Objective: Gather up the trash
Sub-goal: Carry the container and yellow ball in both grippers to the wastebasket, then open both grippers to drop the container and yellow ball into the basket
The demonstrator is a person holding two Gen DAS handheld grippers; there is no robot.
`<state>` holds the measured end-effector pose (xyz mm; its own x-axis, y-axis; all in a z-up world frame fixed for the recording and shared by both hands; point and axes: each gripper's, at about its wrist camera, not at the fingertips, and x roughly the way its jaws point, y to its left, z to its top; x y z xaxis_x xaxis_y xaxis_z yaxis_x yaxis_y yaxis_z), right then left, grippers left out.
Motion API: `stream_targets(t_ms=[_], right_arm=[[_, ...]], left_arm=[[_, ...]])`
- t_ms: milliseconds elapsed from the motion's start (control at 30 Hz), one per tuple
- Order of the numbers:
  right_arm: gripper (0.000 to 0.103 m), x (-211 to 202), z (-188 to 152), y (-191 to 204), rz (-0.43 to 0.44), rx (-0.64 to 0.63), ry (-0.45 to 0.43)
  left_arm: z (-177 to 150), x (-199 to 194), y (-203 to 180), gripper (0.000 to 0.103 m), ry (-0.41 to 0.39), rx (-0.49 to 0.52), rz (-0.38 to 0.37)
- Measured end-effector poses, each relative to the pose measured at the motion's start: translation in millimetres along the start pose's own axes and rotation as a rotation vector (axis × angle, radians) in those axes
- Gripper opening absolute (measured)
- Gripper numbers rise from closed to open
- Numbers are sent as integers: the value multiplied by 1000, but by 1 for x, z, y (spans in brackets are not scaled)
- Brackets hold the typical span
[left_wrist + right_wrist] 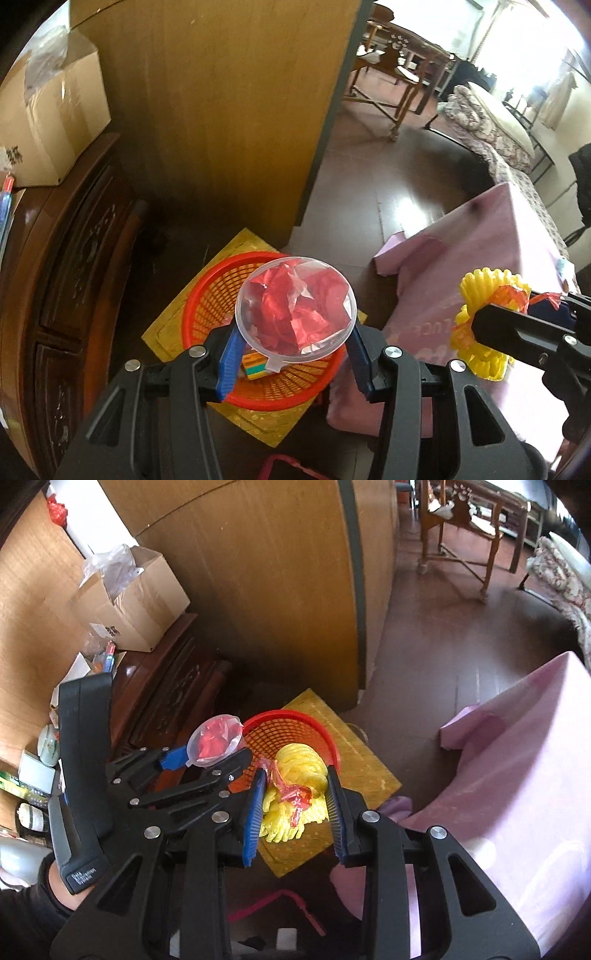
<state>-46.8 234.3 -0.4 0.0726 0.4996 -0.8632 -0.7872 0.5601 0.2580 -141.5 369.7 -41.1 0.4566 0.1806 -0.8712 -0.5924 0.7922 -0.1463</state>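
A lived-in home is shown: a carved dark wooden cabinet (74,258), a wooden chair (461,528), a floral-quilted bed (491,125) and a cardboard box (129,605) are seen.

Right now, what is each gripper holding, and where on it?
The left gripper clamps a clear plastic cup of red scraps by its sides, below the rim. The right gripper squeezes a yellow foam net across its middle.

We're seeing a glossy clear plastic cup (297,306), red plastic mesh basket (207,295), yellow foam netting (295,797), glossy dark wood floor (388,177), matt pink cloth (480,251).
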Motion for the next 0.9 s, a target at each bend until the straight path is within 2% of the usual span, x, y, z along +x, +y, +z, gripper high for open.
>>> stream_targets(t_ms=[333,567,700,733,800,900], right_arm=[[33,68,13,-5,74,93,104],[33,103,19,3,79,87,154],[37,114,22,5,73,85,150],[40,115,23,4,69,97,145],[46,118,24,1,69,115,141],[50,118,26,-2,88,129,133]], left_arm=[[-12,53,25,50,94,-57,54],[-19,78,37,50,138,-81,66],[-19,84,42,51,151,-106,71],[-19,85,44,52,157,-116,73],[-20,86,48,62,167,-140,70],[-20,87,51,63,165,-148,82]])
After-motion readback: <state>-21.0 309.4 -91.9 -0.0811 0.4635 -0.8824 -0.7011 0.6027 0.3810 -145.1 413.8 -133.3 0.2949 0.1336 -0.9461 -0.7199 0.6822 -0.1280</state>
